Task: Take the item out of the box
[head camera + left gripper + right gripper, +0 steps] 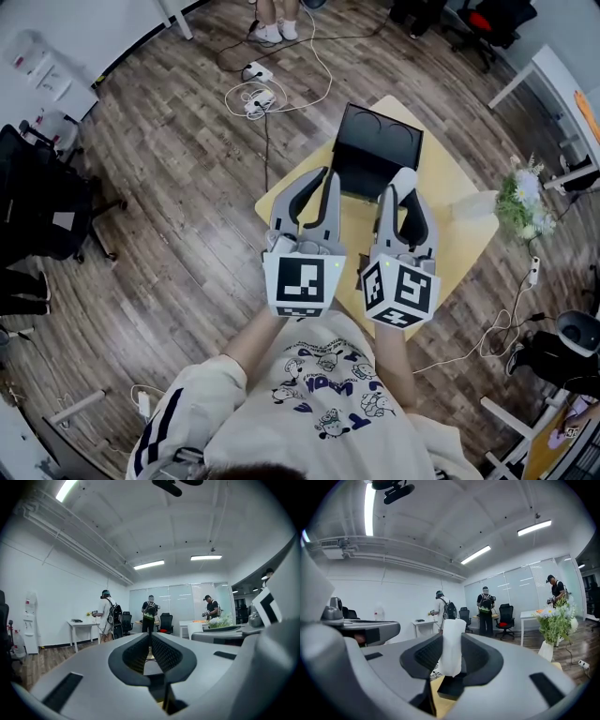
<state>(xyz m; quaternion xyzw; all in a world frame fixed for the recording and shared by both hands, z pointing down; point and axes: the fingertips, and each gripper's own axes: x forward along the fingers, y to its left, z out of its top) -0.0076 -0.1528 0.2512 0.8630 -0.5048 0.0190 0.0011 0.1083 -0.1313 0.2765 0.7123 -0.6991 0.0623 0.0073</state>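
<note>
A black open box (377,150) with round recesses lies at the far side of the small yellow table (459,253). My right gripper (401,185) hovers over the table just in front of the box, shut on a white item (405,176). In the right gripper view the white item (452,646) stands upright between the pads, above the box's dark edge (451,688). My left gripper (324,176) hangs beside the right one at the same height. In the left gripper view its jaws (150,637) stand together with nothing between them.
A white vase of flowers (518,201) stands at the table's right corner, also in the right gripper view (553,625). Cables and a power strip (257,95) lie on the wooden floor beyond the table. Several people (149,613) stand far off by desks and chairs.
</note>
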